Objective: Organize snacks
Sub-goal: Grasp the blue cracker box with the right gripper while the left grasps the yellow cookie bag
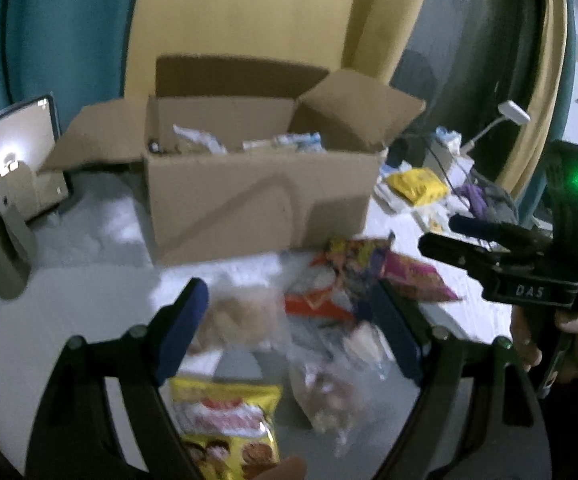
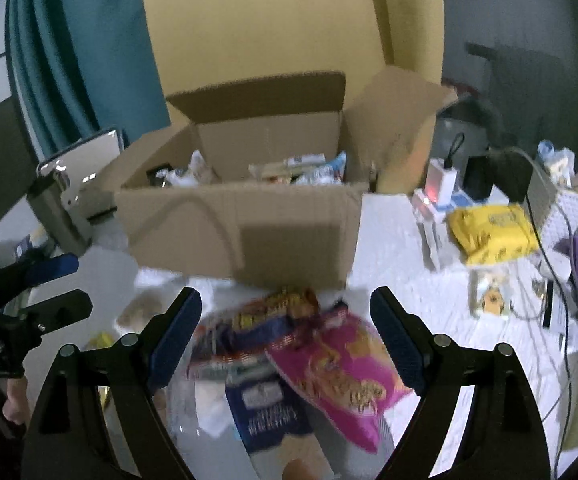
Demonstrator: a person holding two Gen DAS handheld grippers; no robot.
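Left tool (image 1: 289, 332): fingers spread wide, nothing between them, above loose snacks on the white worktop (image 1: 89, 304). Below it, left to right: yellow snack packet (image 1: 225, 420), clear bag of pale pieces (image 1: 241, 316), second clear bag (image 1: 325, 396). Right tool (image 2: 287, 334): fingers likewise spread, empty, over a blue packet (image 2: 265, 404) and a pink packet (image 2: 341, 372) that overlap. Behind the pile: open cardboard box (image 2: 241, 224), flaps raised, several packets inside. Far right: yellow pouch (image 2: 493, 228) among cables.
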